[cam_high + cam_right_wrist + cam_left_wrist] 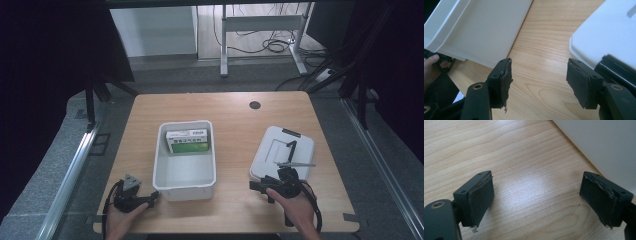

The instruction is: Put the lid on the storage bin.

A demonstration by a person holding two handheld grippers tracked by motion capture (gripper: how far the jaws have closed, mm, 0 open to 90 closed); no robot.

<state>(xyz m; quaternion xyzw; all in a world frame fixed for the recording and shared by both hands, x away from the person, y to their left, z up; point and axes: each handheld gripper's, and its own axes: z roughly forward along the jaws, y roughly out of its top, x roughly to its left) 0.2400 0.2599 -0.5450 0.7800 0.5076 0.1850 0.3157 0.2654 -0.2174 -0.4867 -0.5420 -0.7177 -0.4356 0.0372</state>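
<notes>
A light wooden table [235, 125] with rounded corners stands on a grey floor [165, 80], dark curtains at both sides. At the table's 12 o'clock edge sits a small dark round cap [255, 105]. Beyond it, a white desk frame [260, 30] stands over loose black cables [272, 46].

Near the table's centre is a white open bin [185, 182]. Inside, against its 12 o'clock wall, lies a green-and-white box [187, 140]; the bin's near half is bare. At 3 o'clock from the bin, well apart, a white lid [285, 145] lies flat on the wood.

The left gripper [150, 196] sits at the table's 7 o'clock corner, just beside the bin's near-left corner, jaws spread wide with nothing between them. The right gripper [260, 186] is at 5 o'clock, by the lid's near edge, jaws likewise released and empty.

The left gripper view looks down at wood grain between the left gripper's [536, 197] parted pads, frayed at the edges, with the bin's white wall [604, 147] at 1 o'clock. The right gripper view shows the right gripper [539, 80] over bare wood, the bin's outer wall [486, 30] at 10 o'clock, the lid's rounded corner [599, 37] at 2 o'clock, and a fingertip of the person's other hand [430, 66] at 9 o'clock.
</notes>
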